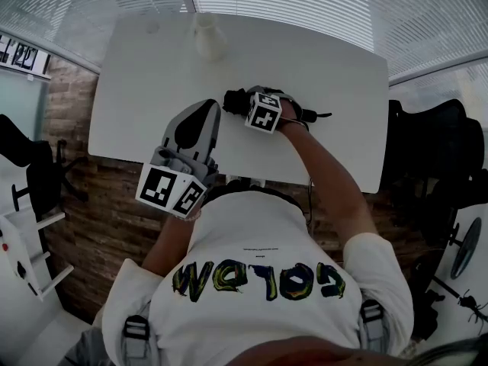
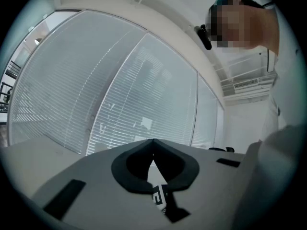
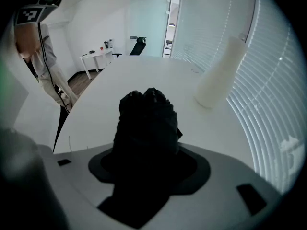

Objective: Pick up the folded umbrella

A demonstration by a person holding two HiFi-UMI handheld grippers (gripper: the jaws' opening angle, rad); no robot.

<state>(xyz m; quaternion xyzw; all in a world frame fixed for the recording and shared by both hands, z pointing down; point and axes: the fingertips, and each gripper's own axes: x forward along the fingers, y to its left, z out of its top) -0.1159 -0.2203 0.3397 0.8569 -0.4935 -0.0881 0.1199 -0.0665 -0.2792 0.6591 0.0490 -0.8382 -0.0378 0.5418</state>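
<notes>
A white desk (image 1: 137, 90) stands on a brown wood-plank floor (image 1: 107, 212). Beyond the desk's far edge, windows with closed white blinds (image 1: 305, 6) let in pale daylight. A black office chair (image 1: 435, 166) sits right of the desk, and a second dark chair (image 1: 30, 174) sits left of it.

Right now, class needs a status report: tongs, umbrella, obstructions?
Left tongs shut, empty. Right tongs shut on folded umbrella, lying on table. White vase stands apart, nothing blocking.
</notes>
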